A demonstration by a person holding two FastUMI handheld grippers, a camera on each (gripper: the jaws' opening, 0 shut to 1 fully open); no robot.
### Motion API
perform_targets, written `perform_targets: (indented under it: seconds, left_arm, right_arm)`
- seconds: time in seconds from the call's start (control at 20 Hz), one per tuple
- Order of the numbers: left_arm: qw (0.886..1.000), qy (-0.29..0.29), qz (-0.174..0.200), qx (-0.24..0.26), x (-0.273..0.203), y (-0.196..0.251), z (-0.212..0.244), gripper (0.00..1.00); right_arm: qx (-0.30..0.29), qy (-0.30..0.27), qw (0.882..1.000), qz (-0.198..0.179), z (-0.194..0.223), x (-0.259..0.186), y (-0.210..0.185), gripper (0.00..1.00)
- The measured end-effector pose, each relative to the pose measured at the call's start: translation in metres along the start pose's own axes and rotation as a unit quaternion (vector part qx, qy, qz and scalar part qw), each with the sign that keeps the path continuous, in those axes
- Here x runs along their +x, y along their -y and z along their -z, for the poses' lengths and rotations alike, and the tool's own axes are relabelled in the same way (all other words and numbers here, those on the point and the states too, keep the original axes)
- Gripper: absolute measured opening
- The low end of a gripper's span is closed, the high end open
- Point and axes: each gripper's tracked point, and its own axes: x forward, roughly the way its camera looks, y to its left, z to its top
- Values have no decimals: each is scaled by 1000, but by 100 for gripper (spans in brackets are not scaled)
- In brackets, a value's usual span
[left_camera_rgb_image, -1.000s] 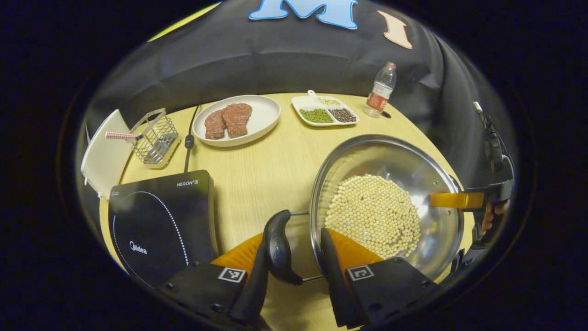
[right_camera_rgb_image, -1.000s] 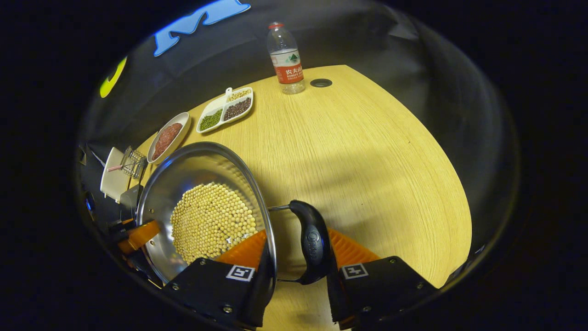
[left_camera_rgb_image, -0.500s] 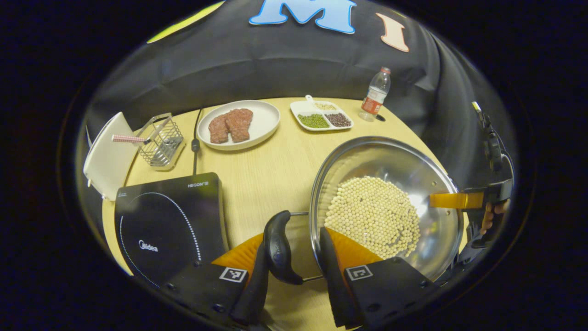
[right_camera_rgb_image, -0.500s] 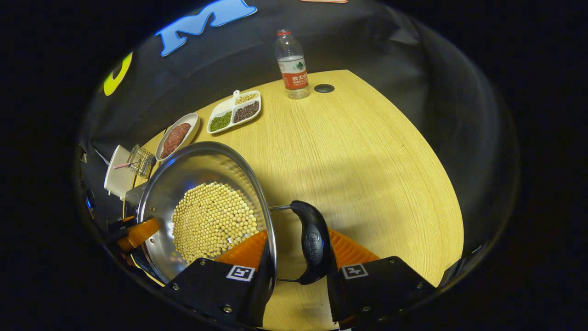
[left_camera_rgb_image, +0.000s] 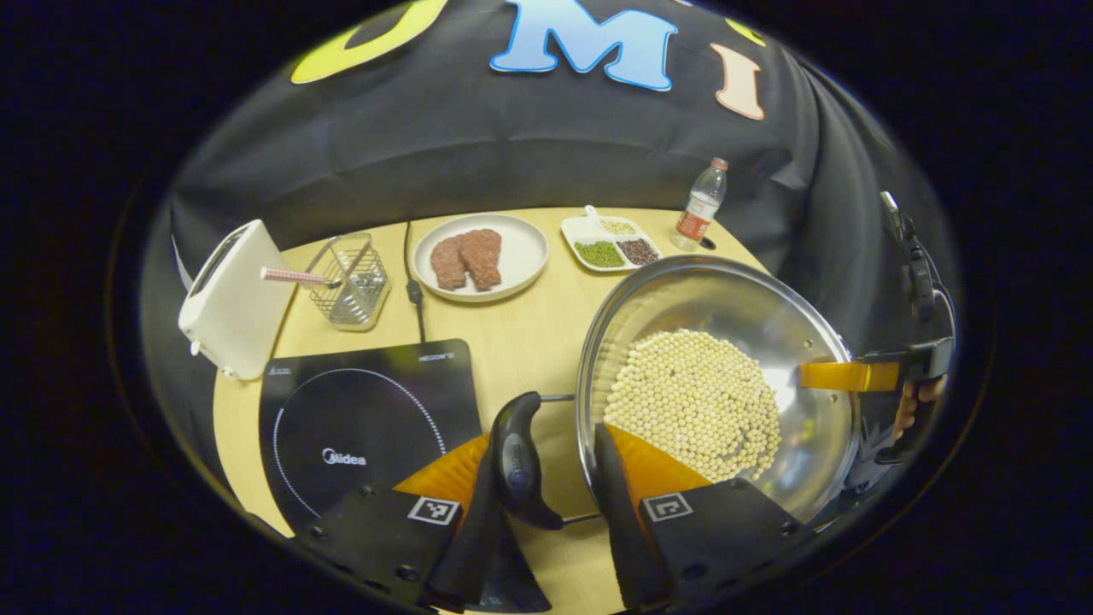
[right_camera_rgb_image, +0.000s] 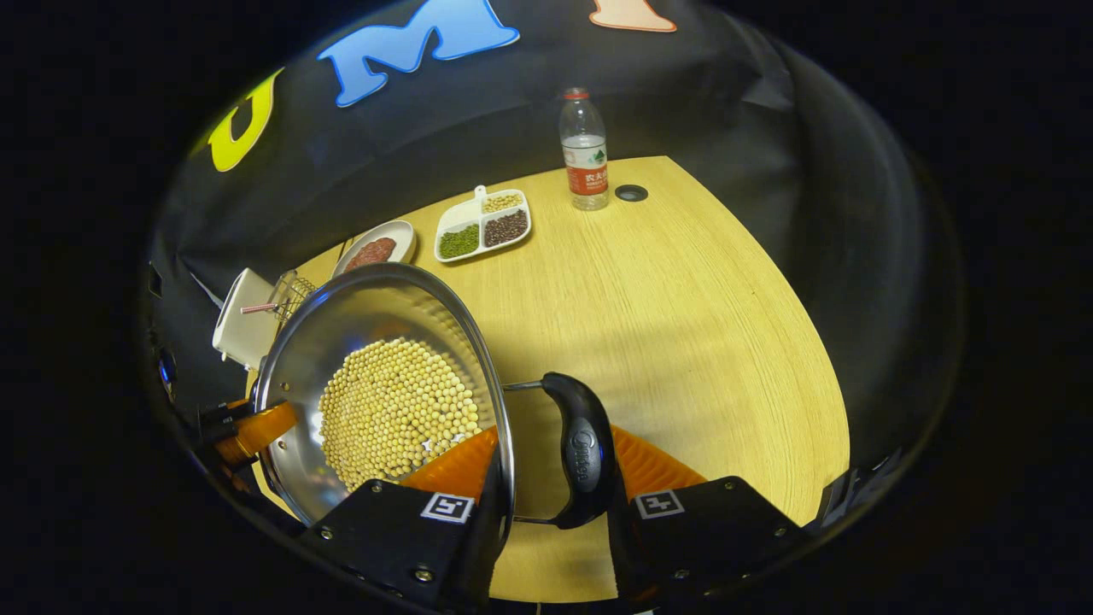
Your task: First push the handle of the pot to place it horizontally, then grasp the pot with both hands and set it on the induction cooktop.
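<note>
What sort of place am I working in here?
Likely a mock kitchen set up in a recording booth: an induction cooktop, a toaster and a plate of meat share one wooden table against black cloth.

Pot (left_camera_rgb_image: 717,384) lifted higher off counter (right_camera_rgb_image: 683,325), carried by both tongs; induction cooktop (left_camera_rgb_image: 367,418) now nearer.

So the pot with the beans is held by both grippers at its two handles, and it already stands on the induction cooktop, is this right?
Not quite. Both grippers do hold the pot by its handles, but it is not on the induction cooktop yet. The left gripper view shows the cooktop bare, beside the pot, with the left gripper closed around the near handle.
</note>
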Motion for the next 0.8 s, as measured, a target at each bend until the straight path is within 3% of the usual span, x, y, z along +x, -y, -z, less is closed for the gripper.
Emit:
perform_targets:
  seconds: [0.8]
  left_arm:
    - [1000, -1, -12, -11, -55, -103, 14, 60]
  right_arm:
    - [-18, 2, 1000, -18, 22, -11, -106, 54]
